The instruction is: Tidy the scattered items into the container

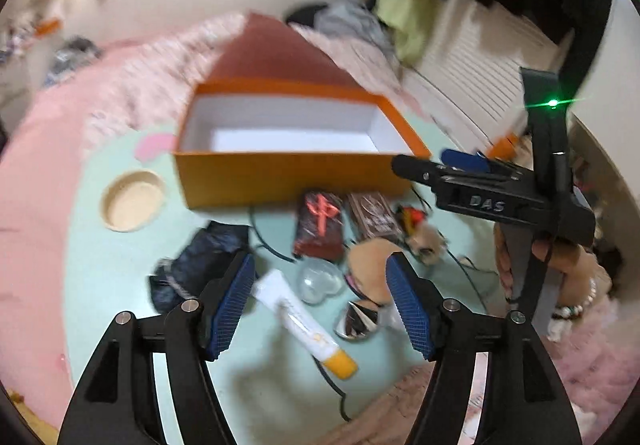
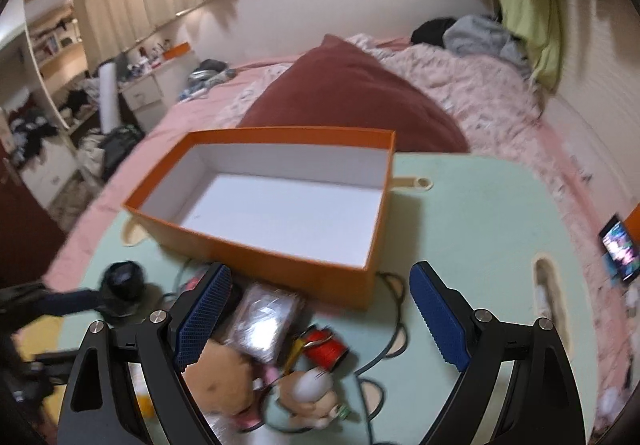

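The left gripper (image 1: 320,319), black-armed with blue ribbed pads, stands partly open over the mint-green lap table (image 1: 104,277), gripping nothing; a white squeeze tube with a yellow cap (image 1: 304,325) lies on the table in the gap between its fingers, though the pads are off it. Left of the tube lies a crumpled dark blue cloth pouch (image 1: 200,265). Beyond the fingertips sit a small clear plastic piece (image 1: 318,281), a red-and-black packet (image 1: 320,225) and a dark patterned packet (image 1: 374,219), near the front wall of the open orange cardboard box with a white inside (image 1: 280,181), which holds nothing. The right gripper (image 2: 322,319) is spread wide and empty above a tan plush toy (image 2: 224,373), a shiny wrapped packet (image 2: 264,321) and a red spool (image 2: 326,349).
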Demonstrator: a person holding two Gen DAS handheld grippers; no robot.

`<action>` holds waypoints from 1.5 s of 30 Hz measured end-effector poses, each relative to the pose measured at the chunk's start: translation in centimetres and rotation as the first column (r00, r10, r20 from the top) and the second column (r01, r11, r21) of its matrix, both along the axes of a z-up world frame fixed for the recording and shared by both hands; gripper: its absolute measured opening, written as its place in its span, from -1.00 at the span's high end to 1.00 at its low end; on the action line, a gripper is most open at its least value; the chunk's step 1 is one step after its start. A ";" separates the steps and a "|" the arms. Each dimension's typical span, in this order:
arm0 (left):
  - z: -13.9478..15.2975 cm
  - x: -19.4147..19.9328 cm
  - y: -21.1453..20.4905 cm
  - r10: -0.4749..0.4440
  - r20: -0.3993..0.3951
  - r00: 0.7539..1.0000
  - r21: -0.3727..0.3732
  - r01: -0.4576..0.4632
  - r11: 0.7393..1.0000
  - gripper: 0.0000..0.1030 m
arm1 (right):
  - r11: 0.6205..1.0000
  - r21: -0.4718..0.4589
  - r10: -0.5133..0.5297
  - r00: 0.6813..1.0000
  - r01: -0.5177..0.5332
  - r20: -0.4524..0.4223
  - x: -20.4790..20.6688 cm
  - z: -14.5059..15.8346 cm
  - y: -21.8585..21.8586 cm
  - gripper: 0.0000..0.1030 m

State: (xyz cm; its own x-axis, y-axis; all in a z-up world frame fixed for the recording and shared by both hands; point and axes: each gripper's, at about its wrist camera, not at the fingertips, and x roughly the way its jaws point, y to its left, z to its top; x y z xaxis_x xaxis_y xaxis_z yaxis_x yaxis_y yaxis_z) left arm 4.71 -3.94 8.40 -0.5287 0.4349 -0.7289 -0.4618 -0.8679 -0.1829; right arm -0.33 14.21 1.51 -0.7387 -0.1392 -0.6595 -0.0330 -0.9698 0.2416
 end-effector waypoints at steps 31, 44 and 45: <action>-5.8 8.4 1.2 0.074 -0.177 0.981 -0.229 -0.114 0.967 -0.33 | 0.984 0.164 0.056 0.995 -0.069 0.080 8.8 -3.8 -4.6 -0.81; -7.9 7.0 0.8 0.119 -0.143 0.983 -0.163 -0.142 0.976 -0.70 | 0.991 0.102 0.071 0.982 -0.090 0.177 8.5 -6.5 -3.7 -0.99; -7.9 6.9 0.7 0.118 -0.142 0.983 -0.162 -0.141 0.977 -0.72 | 0.991 0.102 0.071 0.982 -0.090 0.177 8.6 -6.4 -3.7 -0.99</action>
